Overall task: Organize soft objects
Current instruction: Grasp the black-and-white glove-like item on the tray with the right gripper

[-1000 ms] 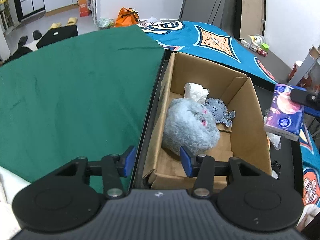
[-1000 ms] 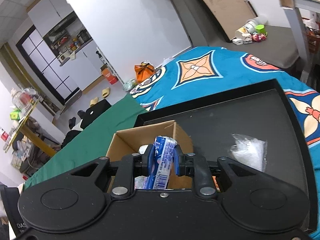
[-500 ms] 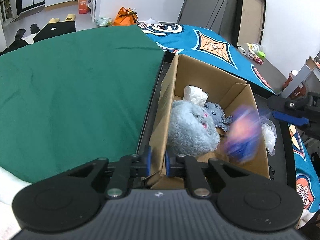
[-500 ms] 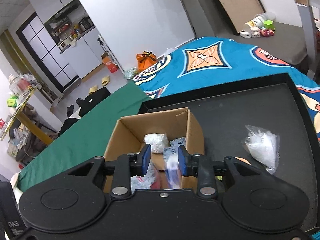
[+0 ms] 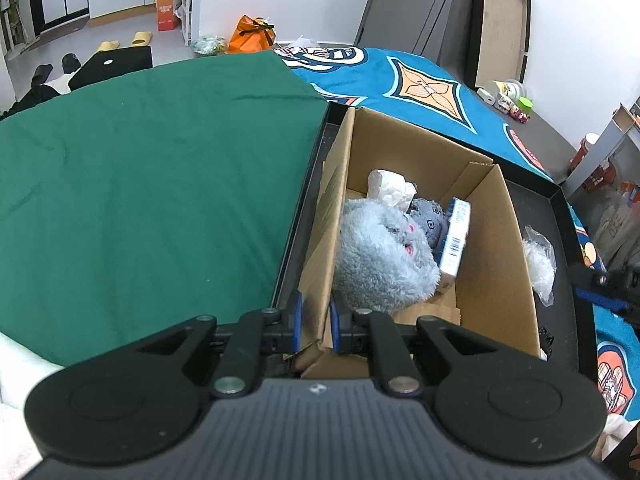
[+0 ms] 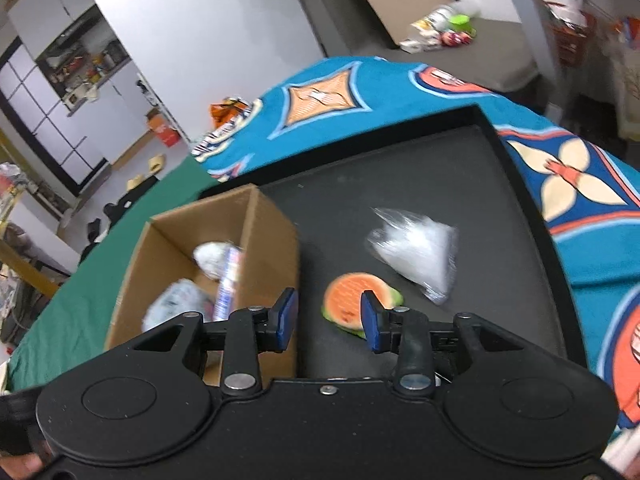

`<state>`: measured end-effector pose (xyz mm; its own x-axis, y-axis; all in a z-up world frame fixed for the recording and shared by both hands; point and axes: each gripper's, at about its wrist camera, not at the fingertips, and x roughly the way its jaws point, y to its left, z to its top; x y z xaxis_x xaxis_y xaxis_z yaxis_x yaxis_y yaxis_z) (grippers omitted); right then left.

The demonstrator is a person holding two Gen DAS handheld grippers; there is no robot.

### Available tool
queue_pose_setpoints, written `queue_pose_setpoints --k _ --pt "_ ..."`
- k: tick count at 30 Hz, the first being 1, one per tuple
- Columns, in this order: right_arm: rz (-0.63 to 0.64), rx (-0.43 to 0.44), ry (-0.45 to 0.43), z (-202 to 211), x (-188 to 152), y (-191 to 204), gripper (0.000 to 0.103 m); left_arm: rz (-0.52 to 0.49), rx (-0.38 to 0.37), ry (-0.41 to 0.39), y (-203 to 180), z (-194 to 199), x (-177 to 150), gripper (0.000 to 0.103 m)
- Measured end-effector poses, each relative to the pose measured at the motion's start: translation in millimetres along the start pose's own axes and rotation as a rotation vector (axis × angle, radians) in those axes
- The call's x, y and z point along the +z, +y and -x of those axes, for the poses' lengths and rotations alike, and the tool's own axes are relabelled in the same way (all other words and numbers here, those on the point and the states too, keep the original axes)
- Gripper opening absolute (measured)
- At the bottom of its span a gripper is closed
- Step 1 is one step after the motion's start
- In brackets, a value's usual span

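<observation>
A cardboard box point(image 5: 496, 240) stands on a black tray point(image 6: 460, 168). Inside it lie a fluffy grey plush point(image 5: 380, 256), a smaller grey plush point(image 5: 430, 218), a white crumpled wad point(image 5: 390, 188) and a blue-and-white tissue pack point(image 5: 454, 240). My left gripper point(image 5: 315, 324) is shut on the near left wall of the box. My right gripper point(image 6: 328, 320) hangs beside the box over the tray, its jaws opening with nothing pressed between them. A watermelon-slice toy point(image 6: 356, 304) lies just beyond its fingertips, and a clear plastic bag point(image 6: 418, 252) further right.
A green cloth point(image 5: 140, 184) covers the surface left of the tray and a blue patterned cloth point(image 5: 416, 84) lies behind it. Small jars and toys point(image 5: 506, 98) sit on a grey floor area at the far right. The room floor holds slippers and an orange bag point(image 5: 252, 34).
The right gripper released the tissue pack, which dropped into the box, then swung right and down over the tray. The left gripper closed onto the box wall.
</observation>
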<state>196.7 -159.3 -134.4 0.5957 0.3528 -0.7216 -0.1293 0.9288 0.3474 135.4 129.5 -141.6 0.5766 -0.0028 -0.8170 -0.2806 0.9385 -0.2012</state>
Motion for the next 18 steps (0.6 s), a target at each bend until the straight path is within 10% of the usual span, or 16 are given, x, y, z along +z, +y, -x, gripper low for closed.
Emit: queue_pose_setpoints --k 18 --pt "-0.079 -0.089 0.071 -18.9 -33.3 -53.6 0.048 -0.108 0.074 0.048 -23.5 2.8 2.1 0.032"
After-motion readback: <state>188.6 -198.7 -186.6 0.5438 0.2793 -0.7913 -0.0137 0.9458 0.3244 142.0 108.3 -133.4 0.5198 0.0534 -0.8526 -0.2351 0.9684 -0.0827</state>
